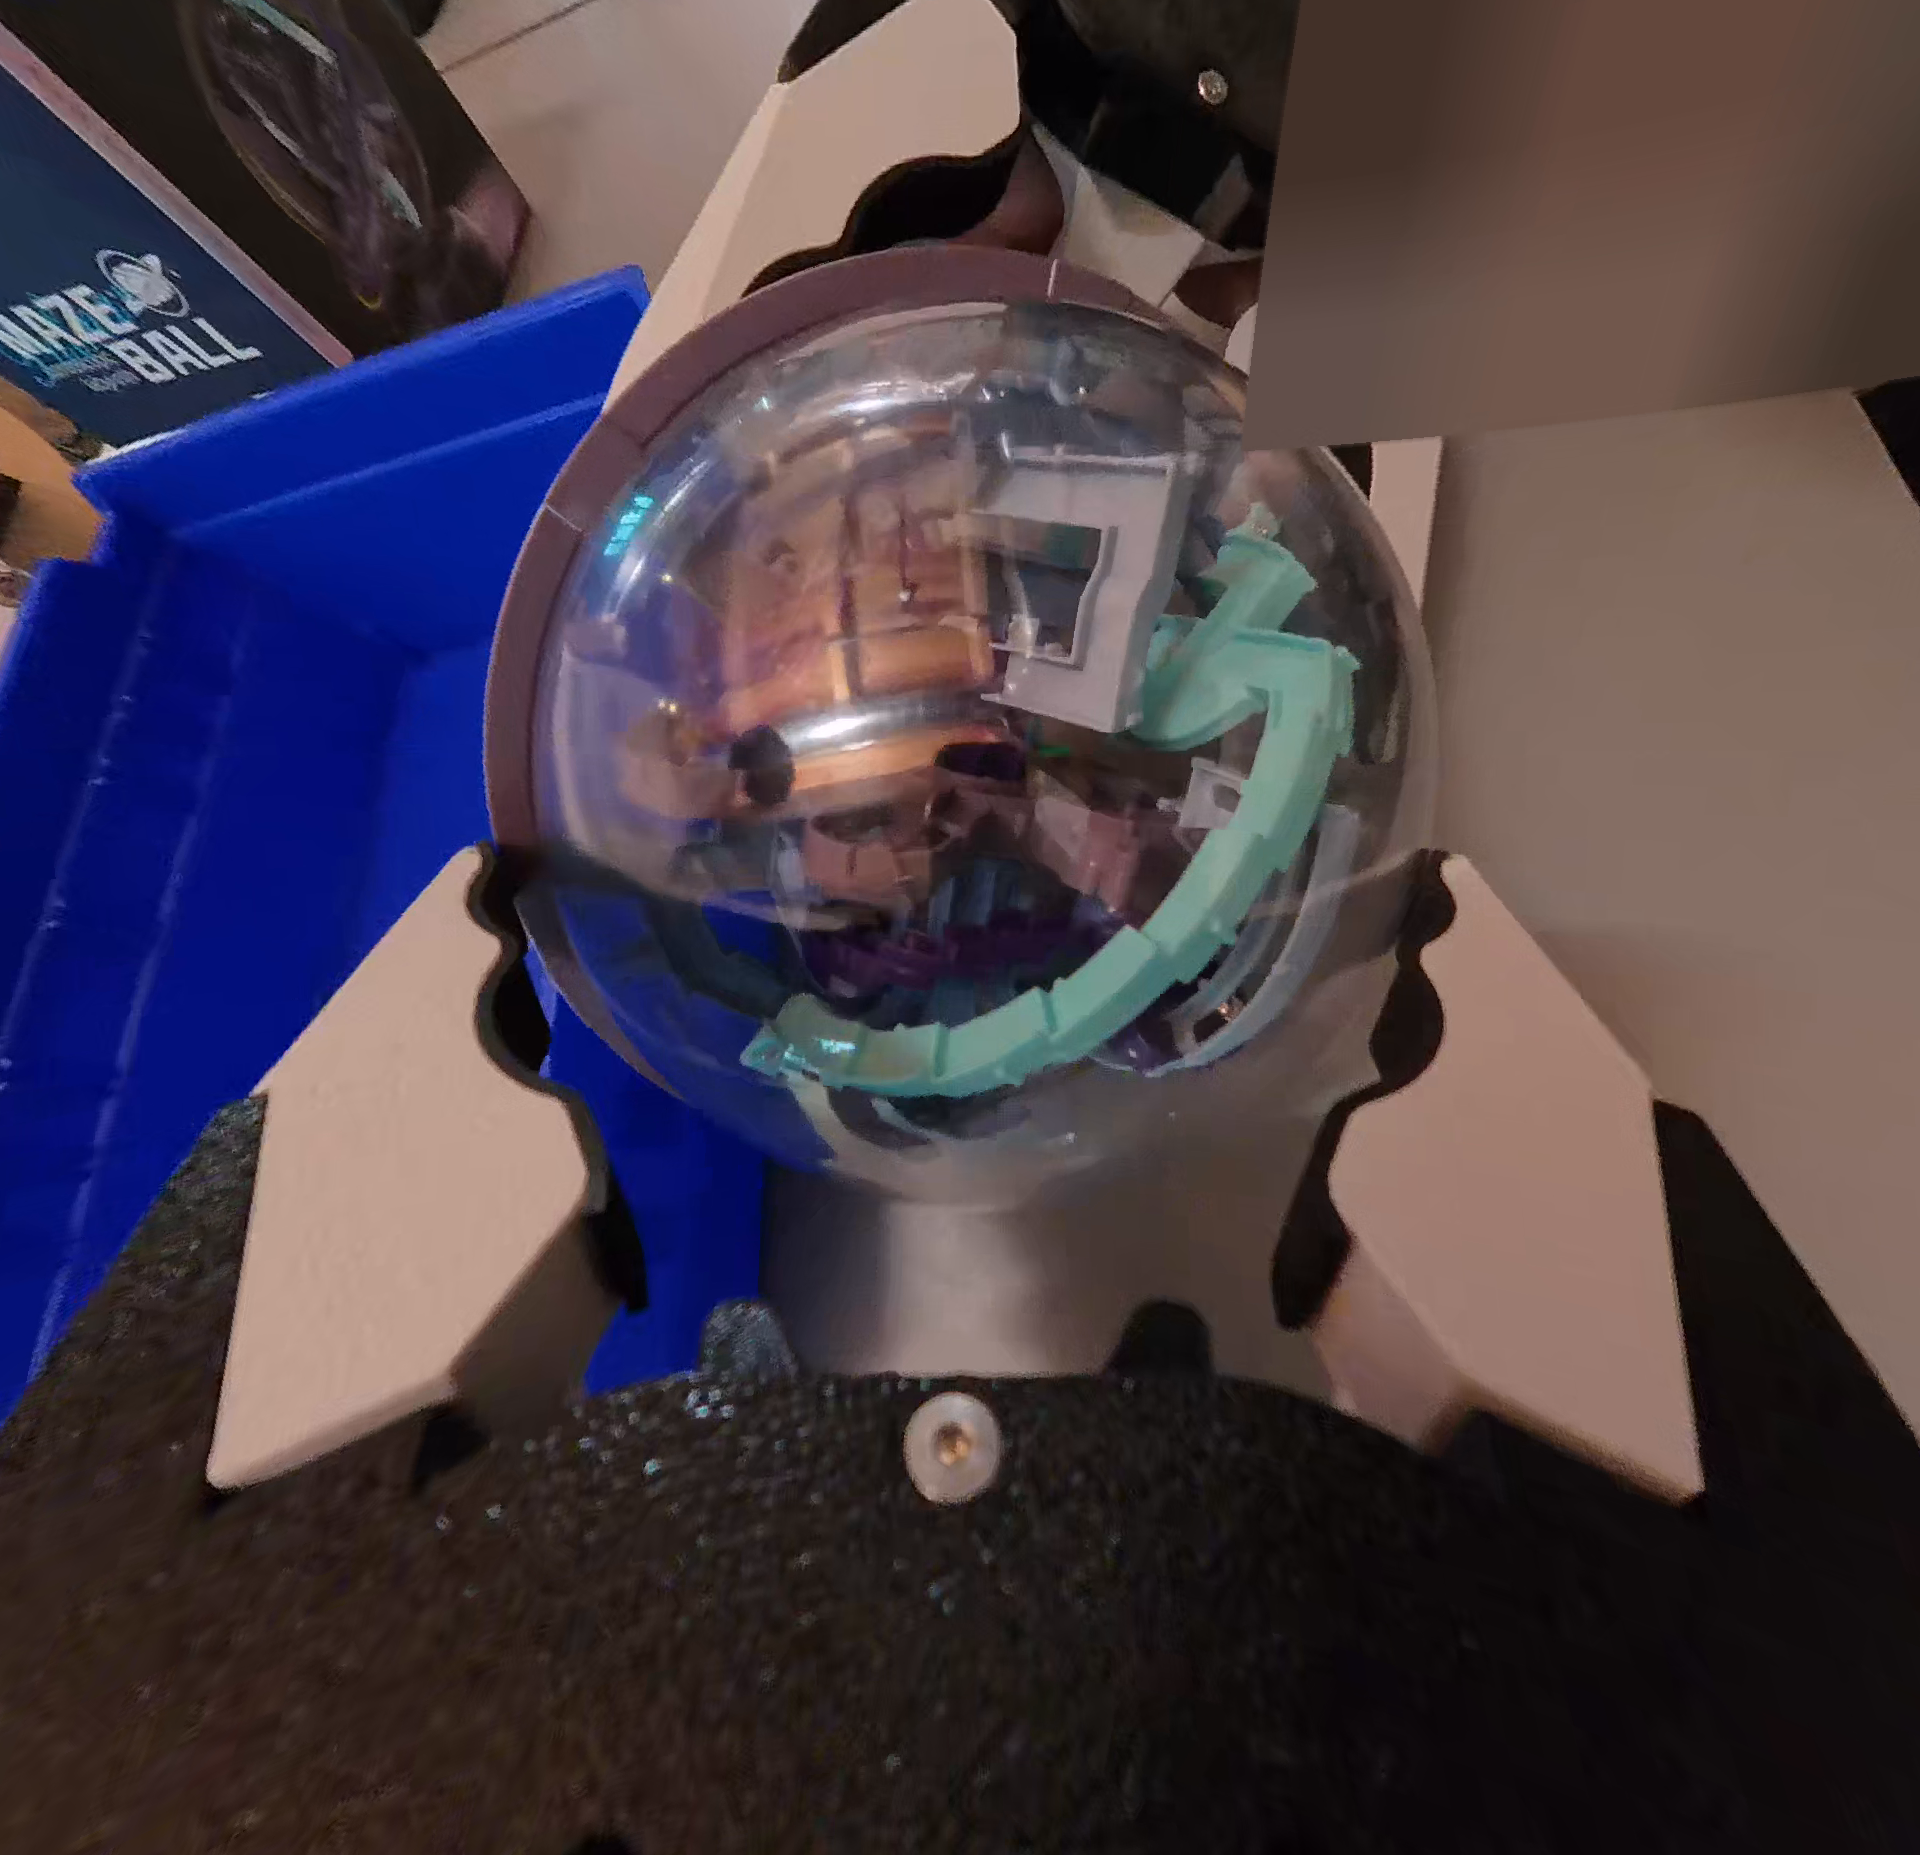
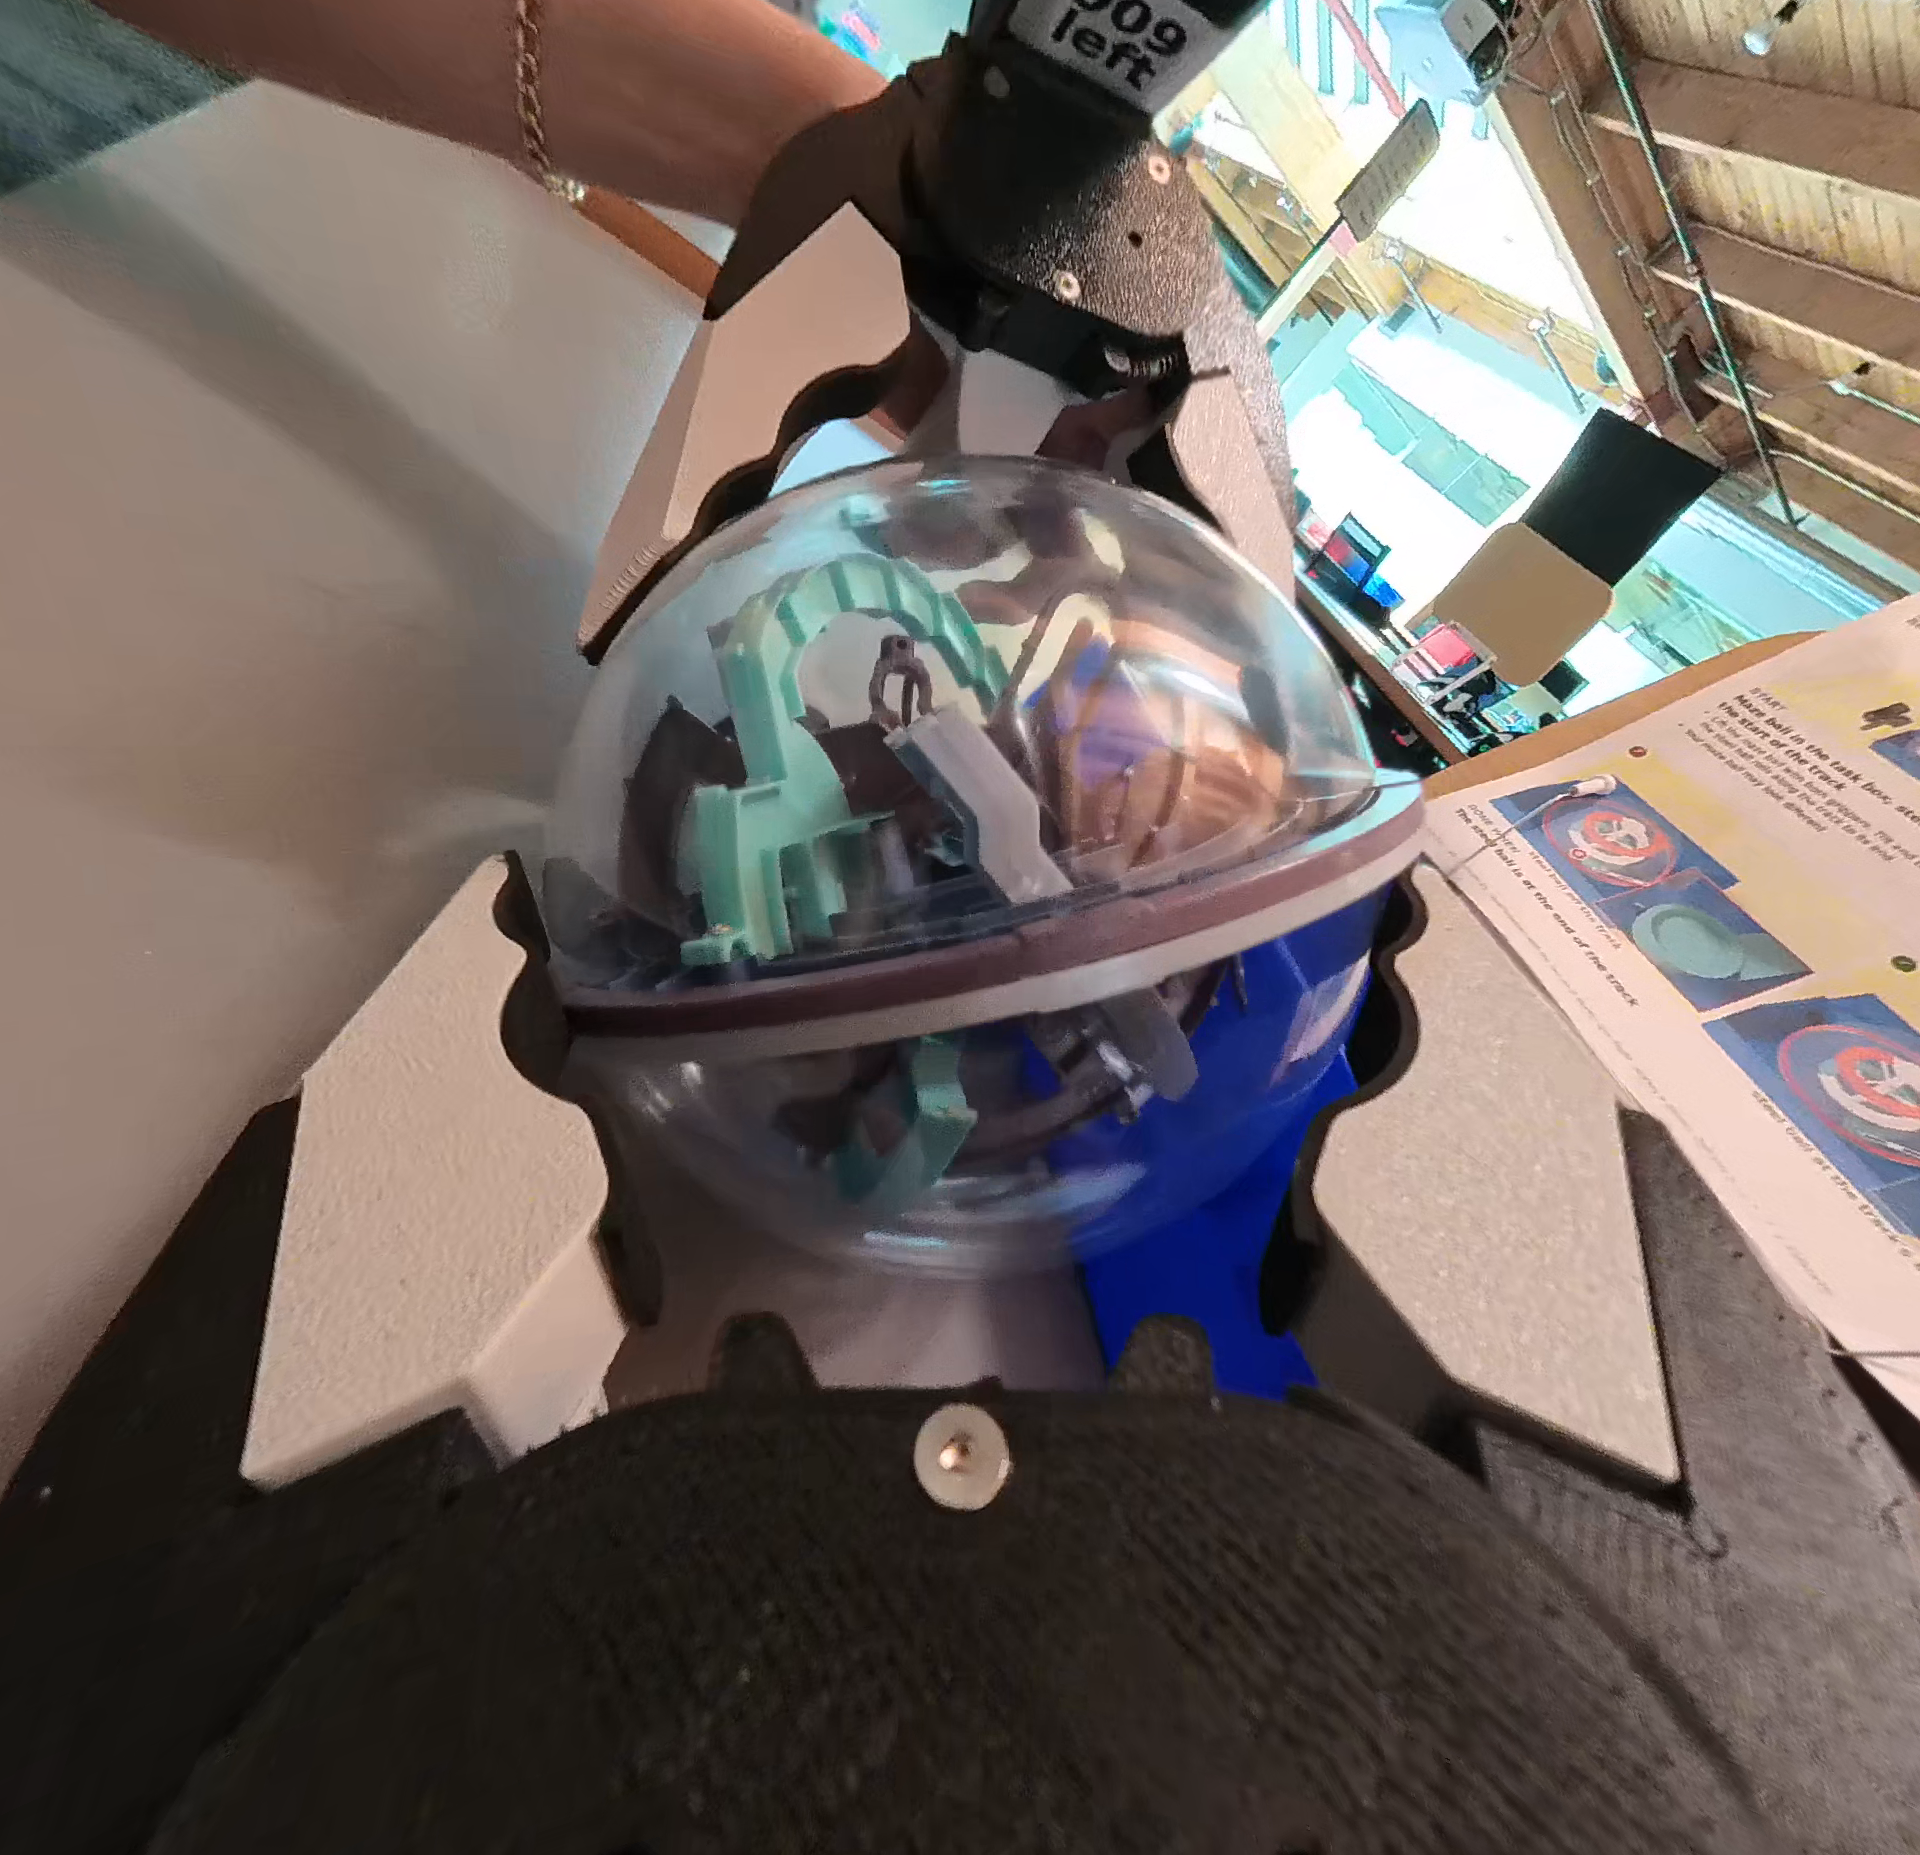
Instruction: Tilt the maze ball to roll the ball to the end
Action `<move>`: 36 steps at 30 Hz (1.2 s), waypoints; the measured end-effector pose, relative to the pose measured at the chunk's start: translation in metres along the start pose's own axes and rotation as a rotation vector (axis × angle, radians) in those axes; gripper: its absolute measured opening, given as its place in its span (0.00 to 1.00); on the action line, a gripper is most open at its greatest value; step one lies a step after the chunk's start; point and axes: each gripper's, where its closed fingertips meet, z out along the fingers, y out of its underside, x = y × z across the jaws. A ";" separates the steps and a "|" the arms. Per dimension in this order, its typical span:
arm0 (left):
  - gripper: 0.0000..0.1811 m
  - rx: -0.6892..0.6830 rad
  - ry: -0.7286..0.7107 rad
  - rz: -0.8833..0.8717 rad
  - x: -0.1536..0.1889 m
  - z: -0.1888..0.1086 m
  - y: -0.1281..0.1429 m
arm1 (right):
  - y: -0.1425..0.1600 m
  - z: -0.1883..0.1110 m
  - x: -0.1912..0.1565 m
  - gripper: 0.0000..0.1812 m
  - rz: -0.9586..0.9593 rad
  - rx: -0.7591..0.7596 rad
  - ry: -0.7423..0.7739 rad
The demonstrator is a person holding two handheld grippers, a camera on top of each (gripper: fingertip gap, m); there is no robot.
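Note:
The maze ball (image 1: pixel 935 683) is a clear sphere with a purple-brown equator ring and teal, grey and purple tracks inside. It is held in the air between both grippers. My left gripper (image 1: pixel 961 912) is shut on it, with its white fingers pressing the ball's two sides. My right gripper (image 2: pixel 961 943) is shut on it from the opposite side and grips near the ring of the maze ball (image 2: pixel 1143 725). The right gripper's fingers (image 1: pixel 1558 195) show behind the ball in the left wrist view. The left gripper's fingers (image 2: pixel 707 423) show behind it in the right wrist view. I cannot make out the small rolling ball.
A blue plastic bin (image 1: pixel 260 766) sits below and to the left of the ball, and also shows in the right wrist view (image 2: pixel 1195 1306). The toy's dark box (image 1: pixel 208 195) stands behind it. A printed instruction sheet (image 2: pixel 1714 922) lies to the right. A person's forearm (image 2: pixel 416 60) with a bracelet holds the left gripper.

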 end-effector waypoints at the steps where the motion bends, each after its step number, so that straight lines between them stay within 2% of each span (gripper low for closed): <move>1: 0.87 -0.004 0.009 -0.008 0.000 0.000 0.001 | -0.002 0.000 0.000 0.84 0.009 0.009 -0.004; 8: 0.86 0.054 0.042 -0.134 -0.001 0.002 -0.005 | 0.001 -0.007 0.003 0.83 0.095 0.040 -0.048; 13: 0.84 0.106 0.037 -0.165 -0.002 0.001 -0.010 | 0.005 -0.012 0.004 0.83 0.084 0.042 -0.062; 16: 0.83 0.089 0.045 -0.178 -0.001 0.003 -0.006 | 0.001 -0.018 0.003 0.87 0.020 0.078 -0.078; 22: 0.82 0.085 0.026 -0.154 -0.001 0.005 -0.003 | 0.016 -0.019 0.000 0.87 0.020 0.025 -0.108; 25: 0.82 0.065 0.027 -0.153 0.000 0.005 -0.003 | 0.017 -0.019 -0.001 0.87 0.000 0.046 -0.099; 36: 0.82 0.078 0.067 -0.298 0.011 0.003 -0.005 | 0.008 -0.024 -0.007 0.86 0.140 0.061 -0.200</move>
